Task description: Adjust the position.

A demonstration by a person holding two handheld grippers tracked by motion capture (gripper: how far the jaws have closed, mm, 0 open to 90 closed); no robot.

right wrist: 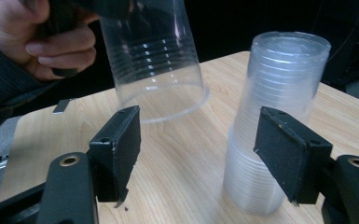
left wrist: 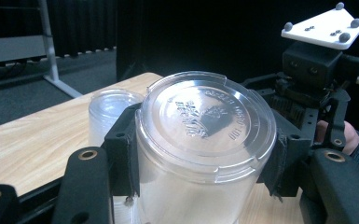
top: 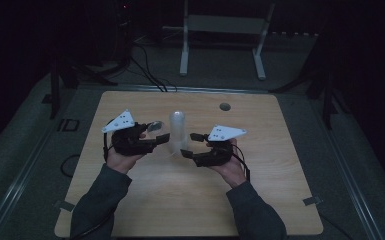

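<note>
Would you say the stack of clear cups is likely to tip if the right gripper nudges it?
Probably yes: the stack is tall and narrow on the table. Its thin clear plastic suggests it is light and would slide or topple easily. The right gripper stands open beside it.
</note>
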